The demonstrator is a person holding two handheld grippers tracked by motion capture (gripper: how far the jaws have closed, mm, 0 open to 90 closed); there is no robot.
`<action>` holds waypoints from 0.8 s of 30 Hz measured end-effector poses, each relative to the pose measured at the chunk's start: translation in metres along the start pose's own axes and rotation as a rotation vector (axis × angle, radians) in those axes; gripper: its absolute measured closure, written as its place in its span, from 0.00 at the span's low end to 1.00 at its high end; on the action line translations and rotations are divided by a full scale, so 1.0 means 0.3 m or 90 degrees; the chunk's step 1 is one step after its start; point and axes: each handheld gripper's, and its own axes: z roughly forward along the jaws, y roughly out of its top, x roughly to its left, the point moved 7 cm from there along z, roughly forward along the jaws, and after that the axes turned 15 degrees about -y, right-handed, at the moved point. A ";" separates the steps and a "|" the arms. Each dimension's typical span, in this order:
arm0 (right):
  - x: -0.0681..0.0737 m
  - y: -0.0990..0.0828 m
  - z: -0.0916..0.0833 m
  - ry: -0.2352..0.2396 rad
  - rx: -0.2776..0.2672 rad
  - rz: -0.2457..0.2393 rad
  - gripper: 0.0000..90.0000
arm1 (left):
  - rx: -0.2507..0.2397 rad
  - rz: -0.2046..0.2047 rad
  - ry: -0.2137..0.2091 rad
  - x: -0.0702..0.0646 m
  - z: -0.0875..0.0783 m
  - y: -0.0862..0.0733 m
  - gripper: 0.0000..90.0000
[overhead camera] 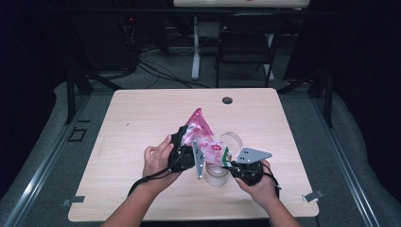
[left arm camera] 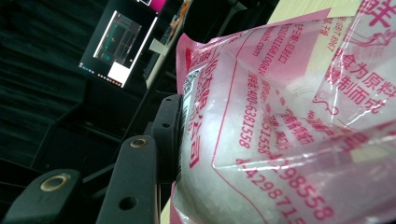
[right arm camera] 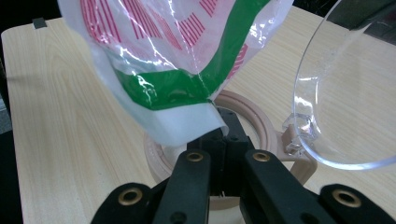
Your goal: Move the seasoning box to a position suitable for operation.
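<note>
Bag (overhead camera: 204,137) pinched by both grippers (overhead camera: 182,153) (overhead camera: 235,166), mouth barely over jar (overhead camera: 216,174) near front edge — slip there, contents spilling onto table (overhead camera: 142,113).

You are working at a pale wood-grain worktop (overhead camera: 142,123) with rounded corners. Most of its surface is lying bare. A small dark round cap (overhead camera: 227,100) is sitting flush in it near the far edge. Toward your side, 1 clear jar (overhead camera: 217,174) with a beige rim is standing on the worktop, and its clear hinged lid (overhead camera: 231,140) is tipping open behind it. 2 small grey tabs (overhead camera: 313,195) are sticking out at the near corners.
</note>
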 end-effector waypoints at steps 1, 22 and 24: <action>0.001 0.001 0.000 0.000 -0.001 -0.001 1.00 | 0.001 -0.002 -0.001 0.000 0.000 -0.003 0.68; 0.005 0.017 -0.013 -0.007 -0.015 0.000 1.00 | 0.010 -0.031 -0.015 -0.027 -0.001 -0.053 0.68; 0.007 0.021 -0.014 -0.010 -0.019 -0.001 1.00 | 0.011 -0.033 -0.014 -0.028 -0.002 -0.060 0.68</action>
